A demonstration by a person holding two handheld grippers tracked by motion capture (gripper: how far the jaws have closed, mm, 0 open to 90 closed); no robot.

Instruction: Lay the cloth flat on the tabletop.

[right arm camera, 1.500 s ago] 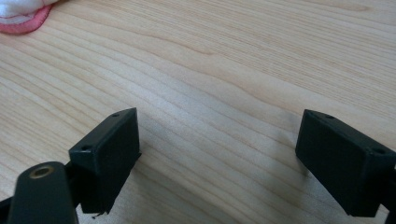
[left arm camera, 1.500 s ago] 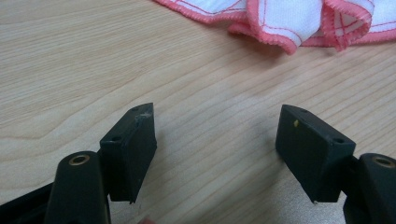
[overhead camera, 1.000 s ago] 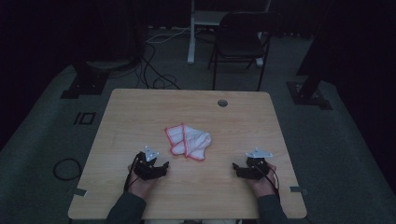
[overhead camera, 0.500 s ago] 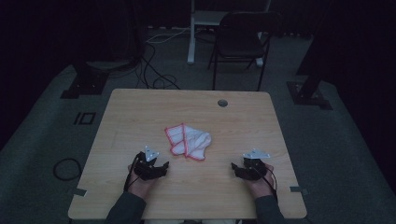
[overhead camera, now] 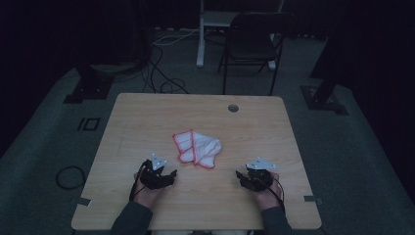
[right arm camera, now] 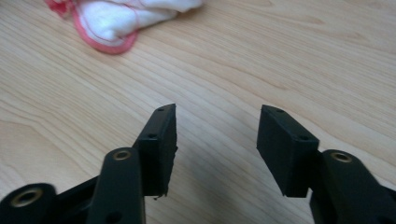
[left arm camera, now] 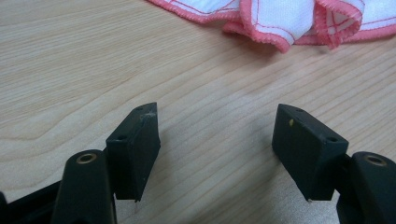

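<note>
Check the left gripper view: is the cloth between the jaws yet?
No, the left gripper stands open over bare table, short of the pink-edged cloth.

You see a wooden worktop (overhead camera: 147,122) with a small round hole (overhead camera: 233,107) near its far edge. Behind it stands a dark folding chair (overhead camera: 254,46). Black cables (overhead camera: 161,73) lie on the grey floor (overhead camera: 44,147).
</note>
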